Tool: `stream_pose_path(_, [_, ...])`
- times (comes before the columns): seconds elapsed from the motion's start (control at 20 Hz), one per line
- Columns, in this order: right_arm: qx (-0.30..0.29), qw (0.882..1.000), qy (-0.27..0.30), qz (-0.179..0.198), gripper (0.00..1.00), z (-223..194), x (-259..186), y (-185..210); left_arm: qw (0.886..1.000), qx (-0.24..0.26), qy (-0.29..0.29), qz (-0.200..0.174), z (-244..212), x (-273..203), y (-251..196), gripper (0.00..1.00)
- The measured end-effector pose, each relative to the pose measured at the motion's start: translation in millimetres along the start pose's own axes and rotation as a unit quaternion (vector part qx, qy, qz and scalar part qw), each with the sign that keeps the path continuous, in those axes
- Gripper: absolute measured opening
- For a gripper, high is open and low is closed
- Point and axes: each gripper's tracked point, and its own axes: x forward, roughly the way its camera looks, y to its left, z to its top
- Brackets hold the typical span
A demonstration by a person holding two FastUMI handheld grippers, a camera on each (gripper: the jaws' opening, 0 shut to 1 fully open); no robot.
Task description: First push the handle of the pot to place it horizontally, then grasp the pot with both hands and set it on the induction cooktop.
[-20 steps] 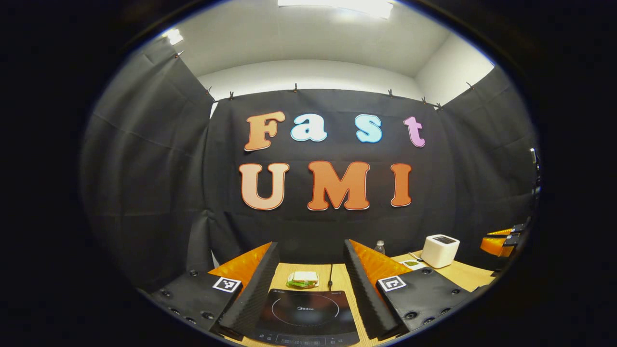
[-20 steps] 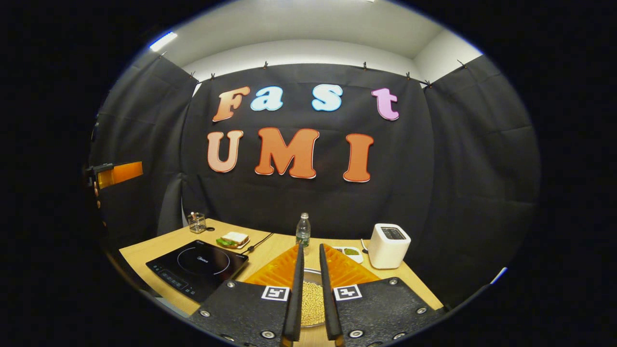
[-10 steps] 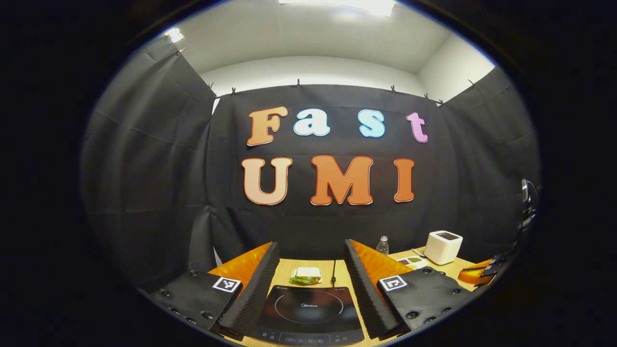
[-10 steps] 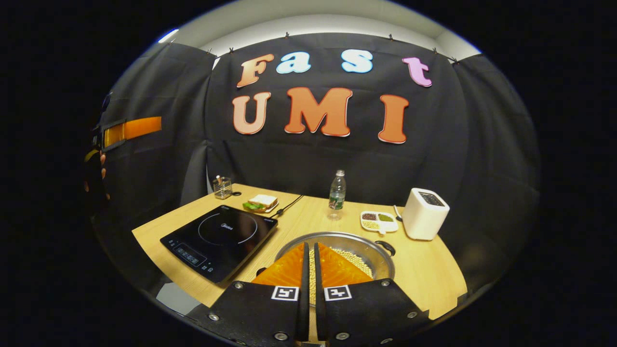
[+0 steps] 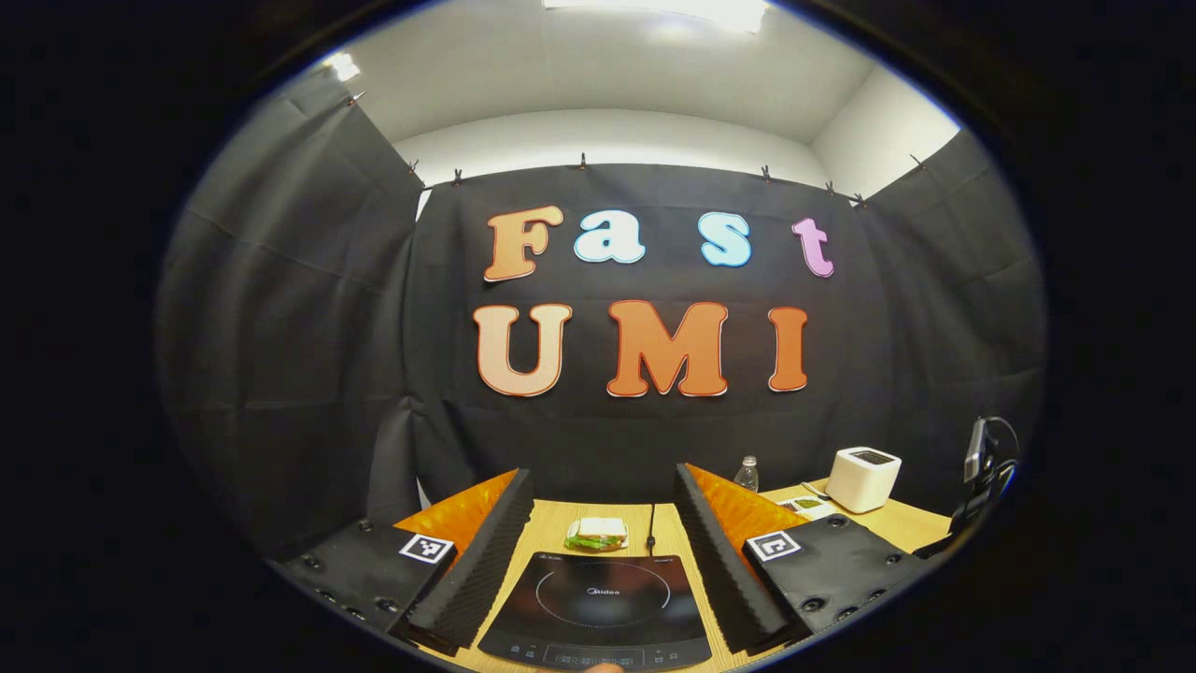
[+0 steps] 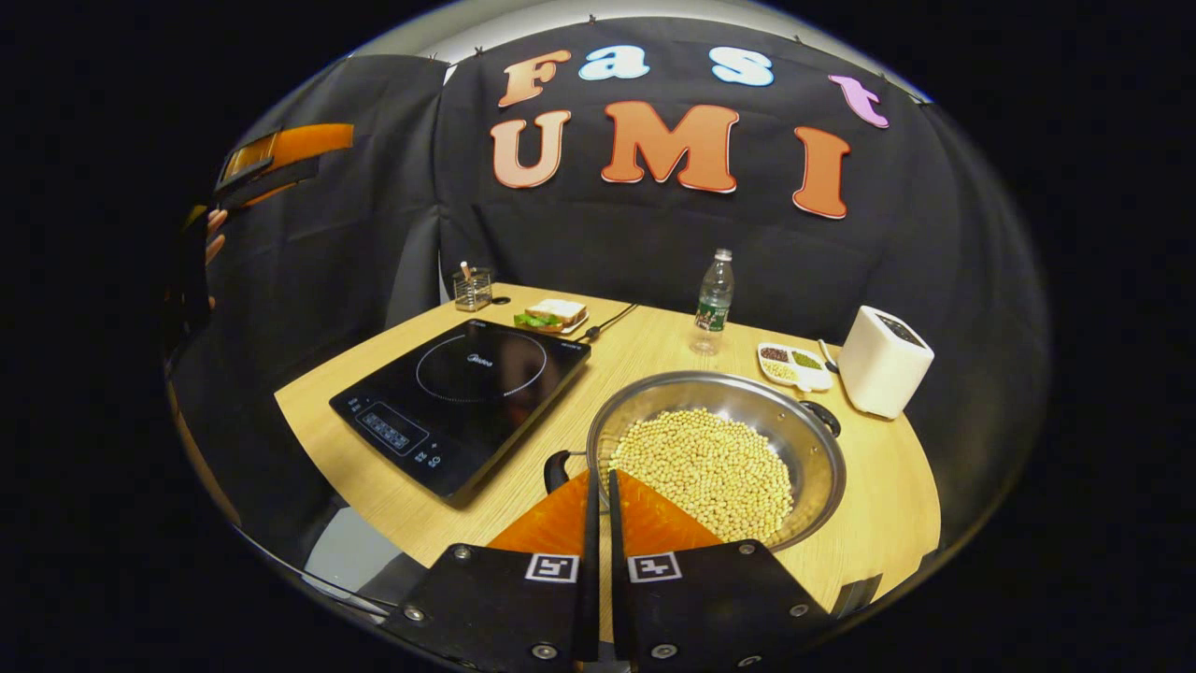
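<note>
Nearly closed, the right gripper (image 6: 599, 486) hangs over the near rim of the pot (image 6: 718, 456), its fingers (image 6: 590, 523) a thin slit apart and holding nothing. That pot, full of beans, sits on the counter (image 6: 878, 486) just right of the induction cooktop (image 6: 462, 393). Over the cooktop, the left gripper (image 5: 598, 551) hovers with fingers spread wide and empty.

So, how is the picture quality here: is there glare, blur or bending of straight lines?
Left gripper view: a ceiling light burns out white at the top, and the wall's top edge bows. Right gripper view: sharp, the table edge curves from the fisheye, and the cooktop glass shows a soft sheen; the pot rim gleams a little.
</note>
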Motion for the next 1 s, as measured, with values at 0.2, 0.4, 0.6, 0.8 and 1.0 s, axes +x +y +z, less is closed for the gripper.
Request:
stream_pose_path(0.2, [-0.009, 1.000, 0.028, 0.011, 0.06, -21.3, 5.4, 9.3, 1.000, -0.002, 0.006, 0.002, -7.7, 1.0, 2.5, 0.99])
stream_pose_path(0.4, [-0.010, 0.998, 0.054, 0.020, 0.05, -39.6, 10.7, 18.6, 1.000, -0.005, 0.012, 0.007, -13.9, 4.6, 7.3, 0.98])
stream_pose_path(0.6, [-0.005, 0.996, 0.079, 0.026, 0.05, -55.4, 17.9, 24.9, 1.000, -0.006, 0.008, 0.007, -16.6, 6.5, 10.3, 0.98])
stream_pose_path(0.8, [-0.007, 0.995, 0.100, 0.028, 0.05, -66.3, 25.1, 30.9, 1.000, -0.004, 0.010, 0.012, -21.4, 7.1, 17.0, 0.97])
stream_pose_path(1.0, [0.002, 0.994, 0.102, 0.028, 0.05, -60.4, 36.1, 33.1, 1.000, 0.001, 0.011, 0.017, -22.6, 8.3, 22.7, 0.97])
